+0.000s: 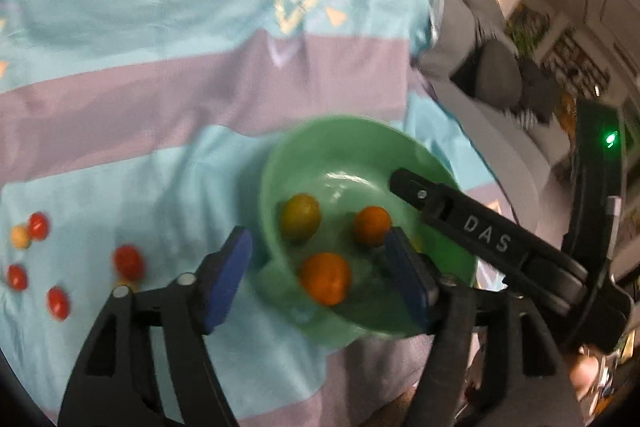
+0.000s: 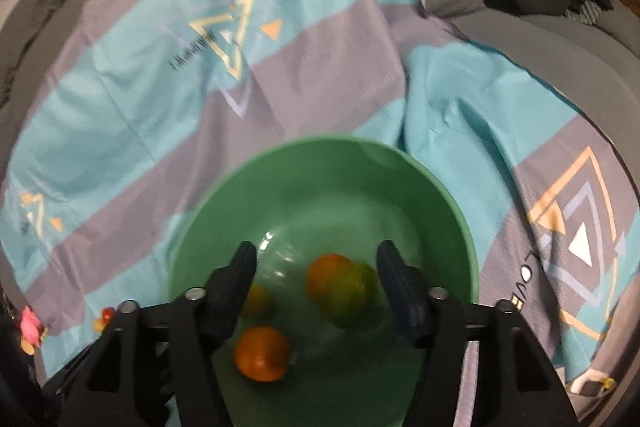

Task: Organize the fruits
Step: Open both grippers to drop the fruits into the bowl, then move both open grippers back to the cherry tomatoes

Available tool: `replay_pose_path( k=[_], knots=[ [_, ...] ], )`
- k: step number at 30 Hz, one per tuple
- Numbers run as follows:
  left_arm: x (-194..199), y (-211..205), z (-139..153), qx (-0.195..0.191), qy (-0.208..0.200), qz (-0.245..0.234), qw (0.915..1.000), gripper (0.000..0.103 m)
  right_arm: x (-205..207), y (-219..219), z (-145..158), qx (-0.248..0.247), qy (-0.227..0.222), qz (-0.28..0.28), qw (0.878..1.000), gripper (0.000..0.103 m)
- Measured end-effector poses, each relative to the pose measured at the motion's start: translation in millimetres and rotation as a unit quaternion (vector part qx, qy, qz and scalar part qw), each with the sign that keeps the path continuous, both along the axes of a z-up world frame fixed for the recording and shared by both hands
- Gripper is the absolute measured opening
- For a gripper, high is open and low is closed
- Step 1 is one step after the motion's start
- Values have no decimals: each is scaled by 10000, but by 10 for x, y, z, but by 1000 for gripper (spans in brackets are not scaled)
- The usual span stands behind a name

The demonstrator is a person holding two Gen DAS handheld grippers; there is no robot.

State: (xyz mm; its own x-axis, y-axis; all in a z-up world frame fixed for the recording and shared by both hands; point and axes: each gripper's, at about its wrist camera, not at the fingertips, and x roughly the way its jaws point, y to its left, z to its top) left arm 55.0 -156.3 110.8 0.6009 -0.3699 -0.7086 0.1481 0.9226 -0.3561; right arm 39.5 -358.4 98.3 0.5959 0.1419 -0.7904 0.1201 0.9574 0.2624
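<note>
Round glossy fruits (image 2: pixel 262 353) in smooth green bowl (image 2: pixel 320 163)

A teal-and-grey striped cloth (image 1: pixel 168 75) carries a green bowl (image 1: pixel 348 143) and scattered small red fruits (image 1: pixel 128 261).

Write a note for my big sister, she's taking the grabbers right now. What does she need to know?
Left gripper: open, empty, straddling the near rim of the green bowl.
Right gripper: open, empty, hovering over the bowl.
Done: three fruits show in the bowl from the left camera, two orange and one yellow-green. The blurry right camera hints at a possible fourth.
Left: several small red fruits and a yellowish one lie loose on the striped cloth, to the left of the bowl.
Probably next: pick up the loose ones and drop them into the bowl.
</note>
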Motion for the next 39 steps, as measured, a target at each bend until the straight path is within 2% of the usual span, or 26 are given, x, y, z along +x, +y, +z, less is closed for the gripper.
replay_pose_path(
  k=[2,6,11,13,15,19,27,33,39],
  knots=[
    [-161,204,60,-51,-119,187,9997,70,-34,84,55,74,-118,152,9998,64],
    [-485,692,96,113,-264,783,9965,71,-83,309,168,66,-334,415,9986,64],
    [-830,1345,-71,403,-107,1591,9864,71,-214,763,309,96,-662,1046,9923,64],
    [-948,1559,-173,428,-60,1795,9828,71,-278,998,327,162,-748,1338,9880,64],
    [-1074,1767,-302,295,-28,2000,9793,71,-333,1215,307,219,-762,1534,9850,64],
    [-1130,1996,-466,123,180,2206,9751,69,-407,1597,194,138,-682,1856,9801,64],
    [-1300,2233,-451,-78,98,2394,9708,69,-538,2249,-134,-359,-456,2517,9661,64],
    [-1370,2377,-468,-70,114,2528,9674,65,-532,2488,-260,-412,-270,2730,9608,64],
    [-1389,2392,-439,-54,45,2594,9657,65,-592,2536,-345,-575,-241,2829,9571,64]
  ],
)
